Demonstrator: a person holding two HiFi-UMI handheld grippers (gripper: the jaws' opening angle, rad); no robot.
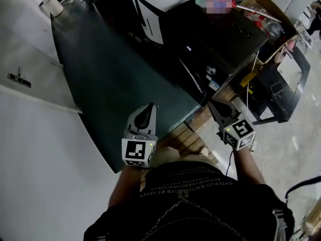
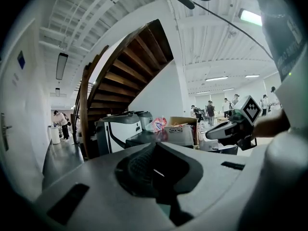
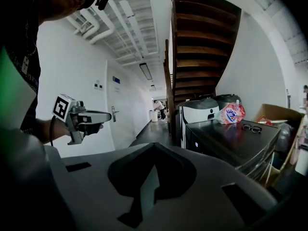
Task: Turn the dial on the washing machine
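The washing machine is a dark box ahead and to the right, and it also shows in the right gripper view. A small round silver knob sits at its front edge. My left gripper is held in the air over the dark floor, left of the machine, with its jaws together and nothing in them. My right gripper hovers just short of the machine's near corner, jaws shut and empty. Each gripper shows in the other's view, the right gripper and the left gripper, both shut.
A white machine stands behind the dark one. A coloured bag and a pair of glasses lie on the dark top. A cardboard box is at the right, a wooden stair overhead, and a white wall on the left.
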